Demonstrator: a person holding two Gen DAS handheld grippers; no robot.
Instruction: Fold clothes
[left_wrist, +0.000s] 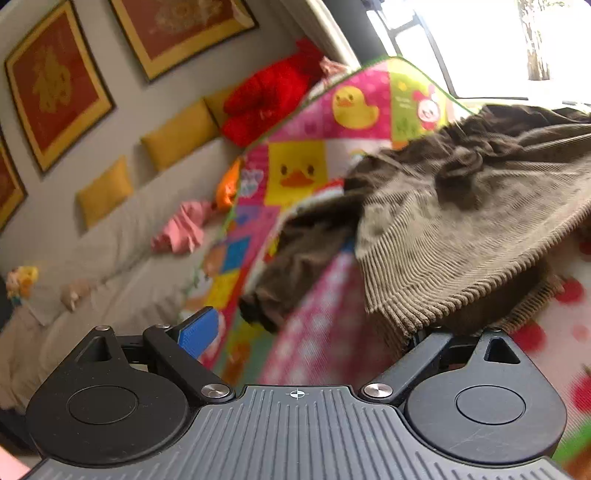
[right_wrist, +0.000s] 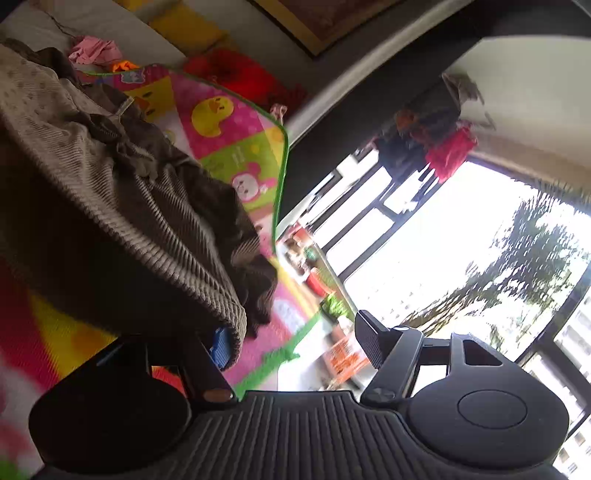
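Cartoon play mat (left_wrist: 295, 173), brown corduroy garment (left_wrist: 461, 229), sofa (left_wrist: 122, 266), window (right_wrist: 461, 236)

The brown ribbed knit sweater (left_wrist: 461, 229) hangs lifted and spread above a bright cartoon play mat (left_wrist: 295, 173), its ribbed hem stretched taut toward the cameras. One sleeve (left_wrist: 295, 266) droops down in loose folds and reaches the mat. In the right wrist view the same sweater (right_wrist: 122, 206) drapes in a sagging sheet, bunched along its upper part, with its hem corner curled over.
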